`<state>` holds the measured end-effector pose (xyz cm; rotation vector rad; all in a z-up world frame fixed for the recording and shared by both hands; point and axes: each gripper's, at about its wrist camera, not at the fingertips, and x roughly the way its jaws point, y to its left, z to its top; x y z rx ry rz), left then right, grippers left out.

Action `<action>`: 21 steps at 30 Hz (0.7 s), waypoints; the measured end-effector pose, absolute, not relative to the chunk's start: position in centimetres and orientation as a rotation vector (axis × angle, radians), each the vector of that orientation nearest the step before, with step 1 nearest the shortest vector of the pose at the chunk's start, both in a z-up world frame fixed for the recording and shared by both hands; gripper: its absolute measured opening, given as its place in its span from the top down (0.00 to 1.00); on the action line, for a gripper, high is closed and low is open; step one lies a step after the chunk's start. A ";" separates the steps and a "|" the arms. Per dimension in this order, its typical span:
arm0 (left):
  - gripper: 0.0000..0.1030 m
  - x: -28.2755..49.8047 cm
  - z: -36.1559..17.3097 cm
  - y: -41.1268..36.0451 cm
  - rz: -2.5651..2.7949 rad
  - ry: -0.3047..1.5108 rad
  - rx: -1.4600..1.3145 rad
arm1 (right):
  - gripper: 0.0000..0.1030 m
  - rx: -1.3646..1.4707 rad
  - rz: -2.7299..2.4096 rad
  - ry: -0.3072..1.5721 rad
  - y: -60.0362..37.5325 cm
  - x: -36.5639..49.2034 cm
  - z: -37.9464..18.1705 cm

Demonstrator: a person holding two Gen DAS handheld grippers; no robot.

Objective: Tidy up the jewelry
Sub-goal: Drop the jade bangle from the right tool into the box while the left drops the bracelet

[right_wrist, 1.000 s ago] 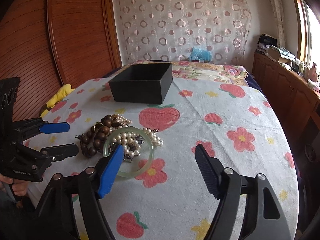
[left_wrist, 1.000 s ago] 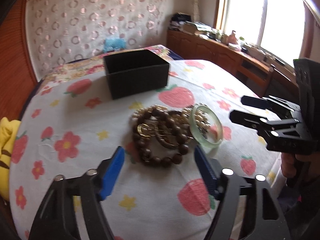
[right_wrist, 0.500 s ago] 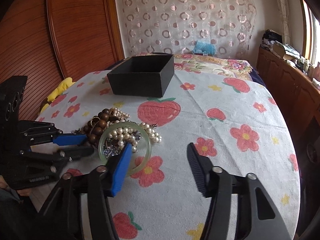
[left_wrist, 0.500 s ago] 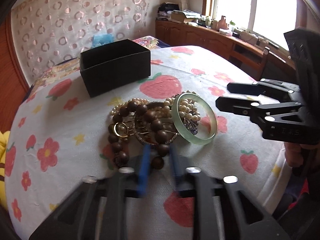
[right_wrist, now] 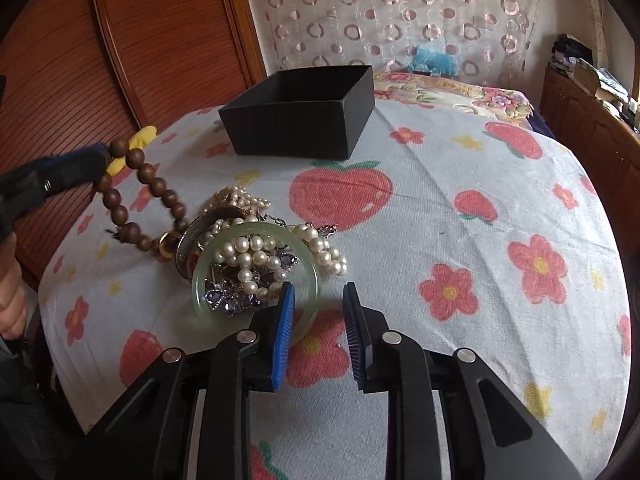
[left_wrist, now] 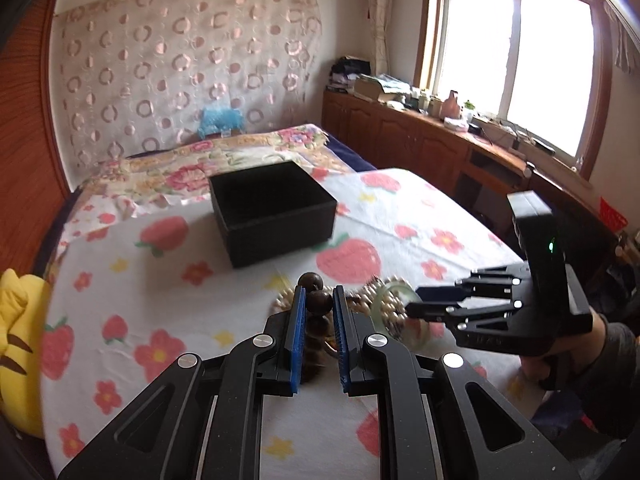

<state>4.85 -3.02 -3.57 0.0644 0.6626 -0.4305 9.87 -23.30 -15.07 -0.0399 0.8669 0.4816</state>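
Wood-bead bracelet (right_wrist: 132, 196): pinched in left gripper (left_wrist: 319, 308), lifted beside jade bangle (right_wrist: 256, 280). Right gripper (right_wrist: 318, 300) part-open, astride bangle rim, gripping nothing. Risk: beads snag pearls (right_wrist: 244, 254), dragging pile from box (right_wrist: 298, 114).

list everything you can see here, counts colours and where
box: 1, black, open top, far middle of table
wooden bead bracelet: 1, dark brown, one end lifted by the left gripper, other end at the pile
jade bangle: 1, pale green, front of pile, around pearls
pearls: strands, count unclear, cream, in pile
purple-stone piece: 1, violet, inside bangle
tablecloth: 1, white with red fruit and flowers, covers table
plush: 1, yellow, left edge of table
blue toy: 1, by curtain
left gripper: 1, black, blue pads, shut on bracelet
right gripper: 1, black, blue pads, open, at bangle rim
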 end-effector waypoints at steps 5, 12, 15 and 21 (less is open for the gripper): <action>0.88 5.5 -2.0 -1.9 -0.417 0.627 0.043 | 0.92 -0.080 0.495 0.861 -22.6 10.0 -14.8; 0.88 6.4 -0.3 -1.0 -0.391 0.582 0.042 | 0.92 -0.114 0.490 0.783 -22.4 9.6 -12.4; 0.88 7.1 0.2 -0.6 -0.381 0.570 0.041 | 0.92 -0.121 0.488 0.751 -22.4 10.0 -11.2; 0.88 8.8 0.3 -0.4 -0.362 0.567 0.044 | 0.92 -0.112 0.486 0.717 -22.0 12.5 -9.5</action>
